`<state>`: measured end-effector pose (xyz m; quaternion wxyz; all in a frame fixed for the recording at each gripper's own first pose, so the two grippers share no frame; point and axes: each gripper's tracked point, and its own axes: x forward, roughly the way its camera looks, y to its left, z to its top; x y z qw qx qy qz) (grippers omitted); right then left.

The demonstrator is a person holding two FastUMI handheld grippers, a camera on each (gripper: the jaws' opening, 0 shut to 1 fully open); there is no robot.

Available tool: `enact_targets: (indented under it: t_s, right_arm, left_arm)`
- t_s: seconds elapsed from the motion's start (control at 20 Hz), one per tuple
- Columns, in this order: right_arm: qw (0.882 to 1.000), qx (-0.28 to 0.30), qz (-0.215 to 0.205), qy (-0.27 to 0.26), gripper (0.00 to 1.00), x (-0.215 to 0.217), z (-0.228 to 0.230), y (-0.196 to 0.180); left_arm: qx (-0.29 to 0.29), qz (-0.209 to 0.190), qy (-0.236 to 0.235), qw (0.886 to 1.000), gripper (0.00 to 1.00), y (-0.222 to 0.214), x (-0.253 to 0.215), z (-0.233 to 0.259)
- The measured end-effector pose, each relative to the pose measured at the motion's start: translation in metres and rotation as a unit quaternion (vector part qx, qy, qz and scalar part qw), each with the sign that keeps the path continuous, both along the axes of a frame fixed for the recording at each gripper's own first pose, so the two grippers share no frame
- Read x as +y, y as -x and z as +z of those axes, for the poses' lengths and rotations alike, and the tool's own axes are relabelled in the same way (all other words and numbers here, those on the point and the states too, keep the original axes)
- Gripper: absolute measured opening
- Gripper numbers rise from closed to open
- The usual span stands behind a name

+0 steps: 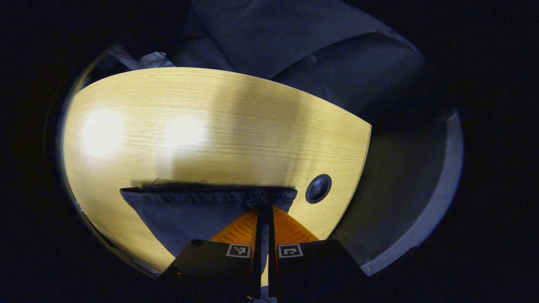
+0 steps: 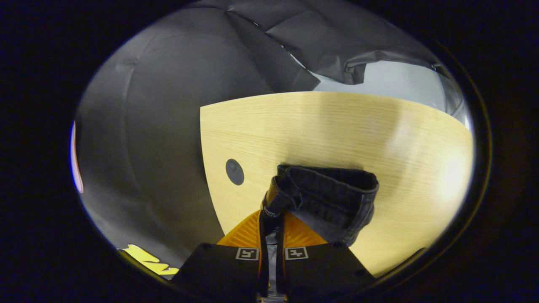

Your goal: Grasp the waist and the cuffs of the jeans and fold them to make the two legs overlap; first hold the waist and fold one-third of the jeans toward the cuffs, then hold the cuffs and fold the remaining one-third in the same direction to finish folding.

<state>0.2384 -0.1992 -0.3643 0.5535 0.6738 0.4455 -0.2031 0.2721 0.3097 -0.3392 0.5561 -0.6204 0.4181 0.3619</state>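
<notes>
In the left gripper view, the left gripper [image 1: 264,206] is at 6 o'clock and its two fingers are almost together. Between them they pinch the hemmed edge of the jeans [image 1: 189,210]. This edge is pulled out straight and goes from the fingertips toward 9 o'clock, and the cloth under it hangs down toward 7 o'clock, above the pale wooden table [image 1: 236,122]. A round dark grommet [image 1: 318,188] is set in the table just beside the fingertips, at about 3 o'clock from them, near the table's right border. Two bright spots of light lie on the wood toward 10 o'clock.

In the right gripper view, the right gripper [image 2: 271,210] also stands at 6 o'clock with a narrow gap, and both fingers press on a thick, bunched part of the jeans [image 2: 332,193]. The dark denim folds over and falls toward 4 o'clock from the fingertips, over the table [image 2: 337,126]. The grommet [image 2: 234,171] is at 10 o'clock from the fingertips, close to the table's left border. Behind the table, at 12 o'clock, hangs the black cloth wall [image 2: 177,84].
</notes>
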Motion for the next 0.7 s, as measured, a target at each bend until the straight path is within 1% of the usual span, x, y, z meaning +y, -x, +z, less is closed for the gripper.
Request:
enact_targets:
  t_s: [0.05, 0.1, 0.15, 0.2, 0.25, 0.3, 0.35, 0.4, 0.45, 0.5, 0.55, 0.6, 0.65, 0.7]
  right_arm:
    - [1.0, -0.007, 0.004, 0.005, 0.07, 0.001, -0.004, -0.002]
    - [1.0, -0.011, 0.009, 0.013, 0.09, 0.002, -0.008, -0.005]
    - [1.0, -0.015, 0.012, 0.02, 0.12, 0.003, -0.008, -0.008]
    - [0.999, -0.019, 0.015, 0.025, 0.14, 0.004, -0.008, -0.01]
    - [0.999, -0.023, 0.015, 0.031, 0.19, 0.003, -0.006, -0.011]
    - [0.999, -0.026, 0.017, 0.036, 0.23, 0.003, -0.006, -0.01]
    - [0.998, -0.034, 0.02, 0.039, 0.27, 0.004, -0.003, -0.012]
    - [0.997, -0.046, 0.025, 0.049, 0.27, 0.006, 0.005, -0.011]
    - [0.996, -0.054, 0.036, 0.067, 0.48, 0.002, 0.013, -0.01]
    - [0.992, -0.057, 0.055, 0.098, 0.51, 0.0, 0.019, -0.006]
    - [0.986, -0.059, 0.079, 0.137, 0.66, -0.003, 0.024, -0.003]
    - [0.977, -0.065, 0.105, 0.172, 0.75, -0.006, 0.032, 0.004]
    - [0.966, -0.073, 0.135, 0.206, 0.85, -0.007, 0.041, 0.012]
    - [0.952, -0.087, 0.162, 0.244, 0.86, -0.009, 0.054, 0.02]
  left_arm:
    - [-0.015, -0.018, -0.003, 1.0, 0.08, -0.011, -0.002, 0.004]
    - [-0.011, -0.038, -0.004, 0.999, 0.07, -0.012, -0.004, 0.005]
    - [-0.006, -0.05, 0.001, 0.999, 0.16, -0.007, -0.011, 0.0]
    - [-0.003, -0.052, 0.011, 0.999, 0.24, -0.002, -0.019, -0.002]
    - [-0.005, -0.05, 0.022, 0.999, 0.34, -0.002, -0.024, -0.003]
    - [-0.013, -0.045, 0.026, 0.999, 0.37, -0.005, -0.027, -0.005]
    - [-0.02, -0.043, 0.027, 0.999, 0.51, -0.007, -0.025, 0.0]
    - [-0.021, -0.046, 0.026, 0.998, 0.56, -0.006, -0.026, 0.006]
    - [-0.014, -0.051, 0.023, 0.998, 0.7, -0.001, -0.028, 0.013]
    - [-0.004, -0.065, 0.015, 0.998, 0.85, 0.005, -0.031, 0.017]
    - [-0.005, -0.085, 0.003, 0.996, 1.0, 0.008, -0.034, 0.027]
    - [-0.013, -0.109, -0.013, 0.994, 0.99, 0.012, -0.039, 0.041]
    - [-0.024, -0.137, -0.034, 0.99, 0.99, 0.017, -0.045, 0.057]
    - [-0.039, -0.169, -0.058, 0.983, 0.99, 0.023, -0.051, 0.075]
